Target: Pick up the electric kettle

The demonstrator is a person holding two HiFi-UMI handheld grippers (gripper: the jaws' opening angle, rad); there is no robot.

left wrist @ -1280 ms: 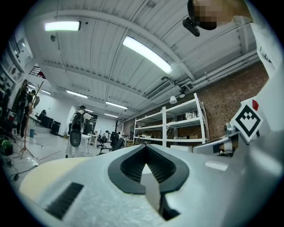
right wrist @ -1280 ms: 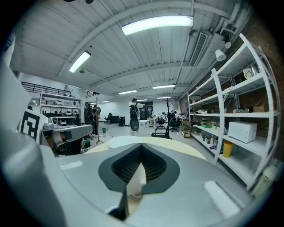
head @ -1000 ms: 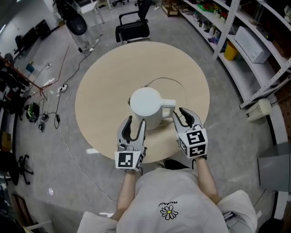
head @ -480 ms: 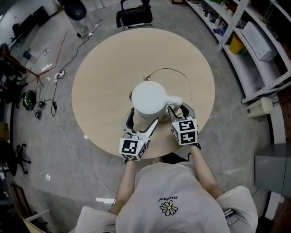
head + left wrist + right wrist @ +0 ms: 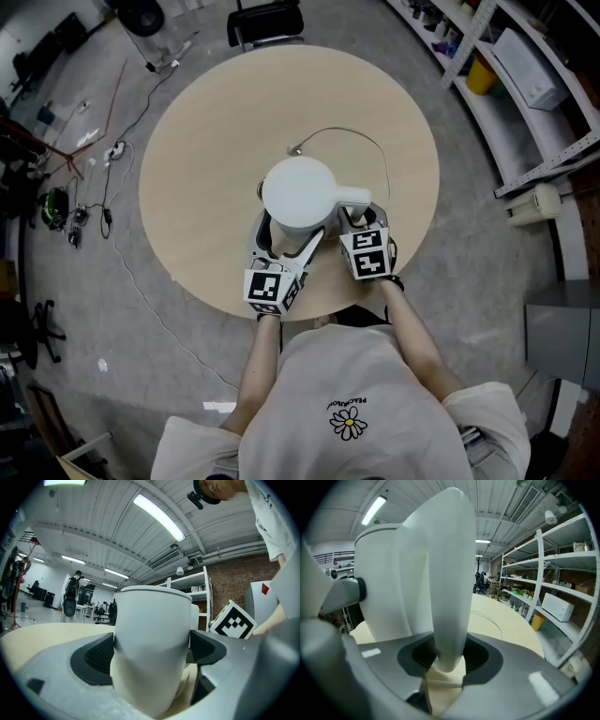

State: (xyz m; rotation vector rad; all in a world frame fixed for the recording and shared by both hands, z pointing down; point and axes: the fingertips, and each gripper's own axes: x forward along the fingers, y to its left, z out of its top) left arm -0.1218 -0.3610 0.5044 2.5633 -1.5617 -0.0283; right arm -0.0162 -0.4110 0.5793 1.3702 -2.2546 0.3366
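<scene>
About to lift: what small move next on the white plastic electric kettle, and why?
Probably close the left gripper on the white plastic electric kettle: its jaws have just been opening and straddle the body. The right gripper has just been closing its jaws on the handle.

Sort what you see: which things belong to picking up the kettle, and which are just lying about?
Job: electric kettle; right gripper, jaws just closing on its handle; left gripper, jaws just opened around its body; round table.
Lying about: office chair; shelving; yellow container.
</scene>
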